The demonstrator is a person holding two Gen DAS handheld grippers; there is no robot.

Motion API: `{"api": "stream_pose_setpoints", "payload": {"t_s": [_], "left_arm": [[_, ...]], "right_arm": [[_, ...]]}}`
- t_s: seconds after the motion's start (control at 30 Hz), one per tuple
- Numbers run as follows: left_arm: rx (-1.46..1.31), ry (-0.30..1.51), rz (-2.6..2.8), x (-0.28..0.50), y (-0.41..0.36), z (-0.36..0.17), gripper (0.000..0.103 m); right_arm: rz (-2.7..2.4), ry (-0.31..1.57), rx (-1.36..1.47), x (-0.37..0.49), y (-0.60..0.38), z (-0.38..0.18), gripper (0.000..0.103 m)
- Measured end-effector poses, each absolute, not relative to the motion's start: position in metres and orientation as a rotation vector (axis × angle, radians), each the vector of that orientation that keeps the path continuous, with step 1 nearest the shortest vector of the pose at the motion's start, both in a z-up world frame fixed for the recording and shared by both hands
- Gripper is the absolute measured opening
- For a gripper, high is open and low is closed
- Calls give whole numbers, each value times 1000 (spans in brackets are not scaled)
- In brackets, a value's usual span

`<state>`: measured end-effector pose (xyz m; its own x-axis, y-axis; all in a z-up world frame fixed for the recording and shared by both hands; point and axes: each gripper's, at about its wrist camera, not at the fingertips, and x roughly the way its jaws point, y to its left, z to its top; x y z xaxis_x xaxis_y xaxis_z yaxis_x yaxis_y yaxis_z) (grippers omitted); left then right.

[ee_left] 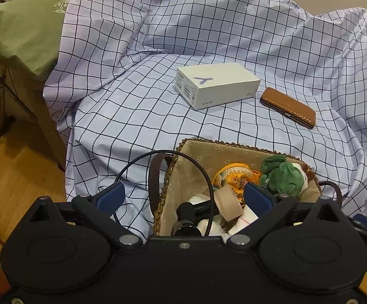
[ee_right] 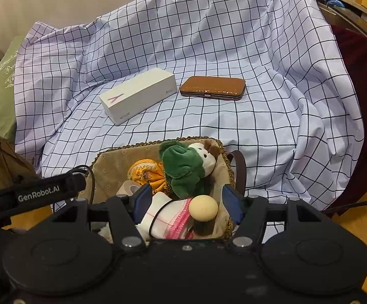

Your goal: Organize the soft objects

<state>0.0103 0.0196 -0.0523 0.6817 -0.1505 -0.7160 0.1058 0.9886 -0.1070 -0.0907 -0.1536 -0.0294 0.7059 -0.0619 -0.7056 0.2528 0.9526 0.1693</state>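
We see both grippers, left (ee_left: 183, 197) and right (ee_right: 187, 200), spread wide, holding nothing, above the basket (ee_right: 107, 162); green plush (ee_right: 183, 167) inside, possibly touching the orange pouch (ee_right: 145, 171).

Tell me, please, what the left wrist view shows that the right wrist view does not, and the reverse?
Only the left wrist view shows the roll of beige tape whole in the basket and a black cable arching over it.

Only the right wrist view shows a round cream ball and a dark red cloth at the right edge.

Both show the woven basket holding the green plush toy, plus the white vivo box and brown leather case on the checked cloth.
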Motion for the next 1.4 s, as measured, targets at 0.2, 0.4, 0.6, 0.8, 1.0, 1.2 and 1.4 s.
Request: {"api": "stream_pose_setpoints", "payload": {"t_s": [0.2, 0.4, 0.6, 0.8, 1.0, 1.2, 1.4], "left_arm": [[-11, 803, -145, 6, 15, -51, 99], [-1, 809, -153, 3, 15, -51, 99], [26, 815, -135, -1, 13, -51, 99], [29, 834, -141, -3, 13, -52, 99], [27, 857, -142, -3, 14, -54, 99], [51, 877, -150, -3, 12, -56, 99], [63, 878, -158, -2, 11, -56, 99]], "right_arm": [[-197, 768, 249, -91, -153, -29, 64], [-215, 762, 235, -91, -154, -28, 67], [-227, 764, 227, -91, -154, -29, 68], [-242, 761, 209, -90, -153, -28, 70], [-257, 765, 186, -89, -154, -29, 71], [-268, 781, 175, -88, -155, -32, 72], [-270, 784, 175, -88, -155, -32, 72]]}}
